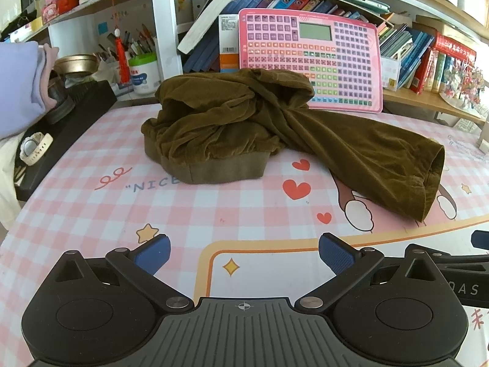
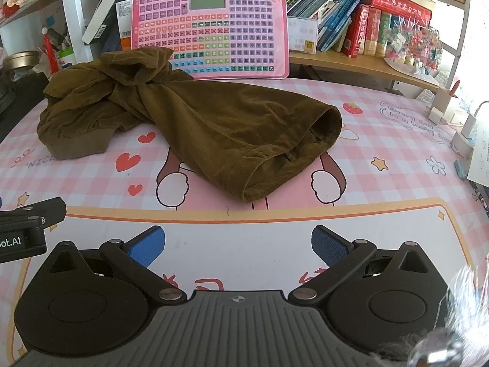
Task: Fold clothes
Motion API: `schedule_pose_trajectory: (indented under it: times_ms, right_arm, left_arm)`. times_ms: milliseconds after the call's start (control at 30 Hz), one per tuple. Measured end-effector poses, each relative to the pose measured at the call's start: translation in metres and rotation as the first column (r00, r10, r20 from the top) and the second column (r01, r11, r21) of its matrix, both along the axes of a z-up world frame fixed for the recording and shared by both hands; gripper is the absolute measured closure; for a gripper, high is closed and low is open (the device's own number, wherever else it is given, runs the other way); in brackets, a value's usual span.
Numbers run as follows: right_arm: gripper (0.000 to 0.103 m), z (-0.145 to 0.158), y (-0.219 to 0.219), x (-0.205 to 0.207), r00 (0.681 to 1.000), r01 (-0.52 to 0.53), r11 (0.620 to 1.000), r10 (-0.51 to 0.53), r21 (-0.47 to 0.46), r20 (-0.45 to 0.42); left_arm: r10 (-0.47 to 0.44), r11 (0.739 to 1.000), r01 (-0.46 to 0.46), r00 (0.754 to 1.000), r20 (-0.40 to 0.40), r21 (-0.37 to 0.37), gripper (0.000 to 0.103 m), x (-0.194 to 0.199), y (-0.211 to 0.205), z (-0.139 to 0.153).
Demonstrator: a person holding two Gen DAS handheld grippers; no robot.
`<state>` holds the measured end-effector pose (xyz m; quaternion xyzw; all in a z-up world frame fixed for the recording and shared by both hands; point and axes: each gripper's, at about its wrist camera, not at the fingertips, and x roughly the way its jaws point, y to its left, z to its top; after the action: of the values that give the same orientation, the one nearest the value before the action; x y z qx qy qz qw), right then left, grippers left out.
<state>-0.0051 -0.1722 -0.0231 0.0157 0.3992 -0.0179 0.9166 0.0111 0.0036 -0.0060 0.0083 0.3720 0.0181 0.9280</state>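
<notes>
While fingers (image 1: 336,255) gape, both grippers hover level.

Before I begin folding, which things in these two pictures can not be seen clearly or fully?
- Olive-brown garment: bunched in both views, so its own folds hide its full shape and second leg or sleeve.
- Pink keyboard toy: the garment covers its lower left corner; key labels are too small to read.
- White watch: left wrist view only, small, near the edge.
- Lower right of the right wrist view: a blurred glare patch.
- Left tool and right tool: both open, empty.
</notes>
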Motion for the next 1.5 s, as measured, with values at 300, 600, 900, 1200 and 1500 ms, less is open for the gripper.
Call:
schedule_pose_trajectory:
  times_ms: [300,600,900,1200,1500]
  right_arm:
    - [0.0,-0.002,-0.001,0.002,1.0,0.007,1.0,-0.007,0.005,-0.009]
    - [0.0,-0.004,-0.002,0.004,0.999,0.008,0.999,-0.007,0.031,-0.041]
    - [0.002,-0.004,-0.005,0.002,0.999,0.002,0.997,0.001,0.082,-0.036]
    - [0.002,-0.008,-0.004,-0.002,0.999,-0.019,0.996,0.022,0.088,-0.036]
    - [0.002,-0.011,-0.017,-0.001,0.998,0.039,0.986,-0.03,0.159,-0.063]
  left_arm:
    - [-0.002,1.0,0.002,1.0,-0.003,-0.007,0.0,0.002,0.001,0.0]
    - [-0.02,0.999,0.02,1.0,-0.014,-0.025,0.0,0.002,0.0,-0.001]
    - [-0.025,0.999,0.024,1.0,-0.008,-0.041,0.0,0.001,0.0,-0.002]
    - [-0.032,0.997,0.035,0.999,0.039,-0.075,0.0,0.001,0.005,0.001]
    - [0.007,0.996,-0.01,0.999,-0.037,-0.094,0.0,0.035,0.031,-0.001]
